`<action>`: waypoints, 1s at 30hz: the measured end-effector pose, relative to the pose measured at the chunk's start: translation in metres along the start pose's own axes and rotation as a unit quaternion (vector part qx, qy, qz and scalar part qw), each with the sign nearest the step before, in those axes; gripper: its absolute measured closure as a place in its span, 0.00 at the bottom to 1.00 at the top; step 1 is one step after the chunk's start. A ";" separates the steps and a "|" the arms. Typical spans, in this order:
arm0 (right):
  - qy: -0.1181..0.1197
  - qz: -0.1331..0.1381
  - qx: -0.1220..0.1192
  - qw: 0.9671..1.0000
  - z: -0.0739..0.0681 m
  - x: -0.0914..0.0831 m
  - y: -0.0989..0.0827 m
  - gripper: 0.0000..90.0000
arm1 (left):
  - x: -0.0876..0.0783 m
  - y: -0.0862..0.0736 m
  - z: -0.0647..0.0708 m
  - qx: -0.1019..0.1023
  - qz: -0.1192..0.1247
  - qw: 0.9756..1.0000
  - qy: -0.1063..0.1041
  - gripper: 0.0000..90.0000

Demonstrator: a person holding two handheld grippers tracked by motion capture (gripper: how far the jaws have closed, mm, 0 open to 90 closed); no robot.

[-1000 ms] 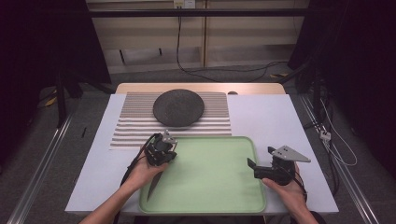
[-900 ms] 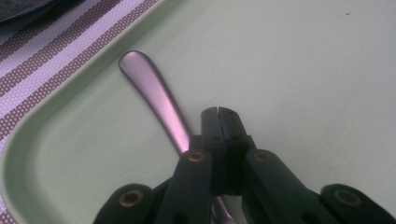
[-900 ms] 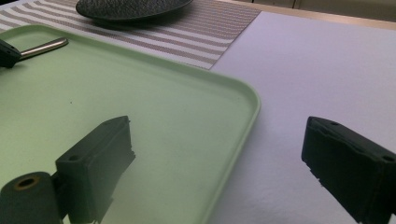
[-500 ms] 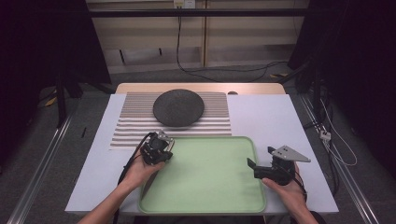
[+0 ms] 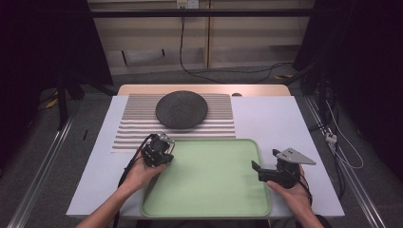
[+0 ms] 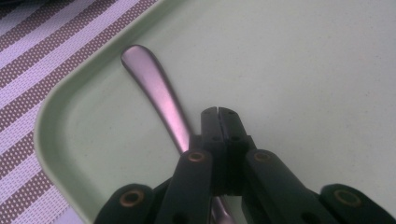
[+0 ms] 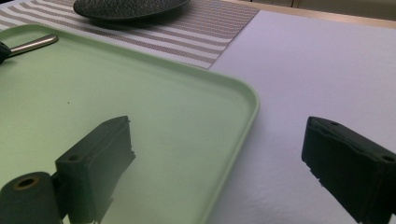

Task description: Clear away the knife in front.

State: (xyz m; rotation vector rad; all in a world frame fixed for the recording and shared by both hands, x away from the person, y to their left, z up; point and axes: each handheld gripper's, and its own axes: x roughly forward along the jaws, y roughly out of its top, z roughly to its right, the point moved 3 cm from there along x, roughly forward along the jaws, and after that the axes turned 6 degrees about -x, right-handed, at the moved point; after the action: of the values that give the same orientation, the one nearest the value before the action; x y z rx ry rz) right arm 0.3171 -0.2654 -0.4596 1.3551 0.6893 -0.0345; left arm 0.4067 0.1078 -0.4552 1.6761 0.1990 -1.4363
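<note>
The table (image 5: 266, 123) is carrying a striped mat (image 5: 138, 128) at its far side and a green tray (image 5: 214, 190) at its near side. A dark round plate (image 5: 181, 109) is resting on the mat, beyond the tray's far edge.

The tray is lying flat, and its far left corner is overlapping the mat. A metal utensil handle (image 6: 156, 95) is lying on the tray floor inside that corner. Its long axis is running from the left gripper toward the corner, and its rounded end is pointing at the tray's rim and the mat beyond. Its other end is passing under the gripper, so the type of utensil cannot be told.

The left gripper (image 6: 218, 112) is sitting over the tray's far left corner with its jaws clenched together, pad against pad. The handle is lying beside and below the jaws, not between the pads.

The right gripper (image 7: 217, 154) is resting at the tray's right rim with its jaws released and spread wide, one jaw over the tray, the other over the table.
</note>
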 end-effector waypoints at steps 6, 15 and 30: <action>0.000 0.001 0.000 1.000 0.000 0.000 0.000 0.10 | -0.003 -0.004 -0.003 0.002 -0.001 1.000 0.008 1.00; 0.000 0.000 0.000 1.000 0.000 0.000 0.000 0.09 | -0.006 -0.008 -0.010 -0.015 -0.001 1.000 0.018 1.00; 0.000 0.000 0.000 1.000 0.000 0.000 0.000 0.09 | -0.013 -0.018 -0.017 -0.028 0.001 0.999 0.035 1.00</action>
State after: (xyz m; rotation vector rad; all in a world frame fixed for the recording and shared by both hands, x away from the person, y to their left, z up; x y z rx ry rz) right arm 0.3170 -0.2651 -0.4596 1.3546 0.6900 -0.0342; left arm 0.4037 0.1354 -0.4547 1.6822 0.2740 -1.3596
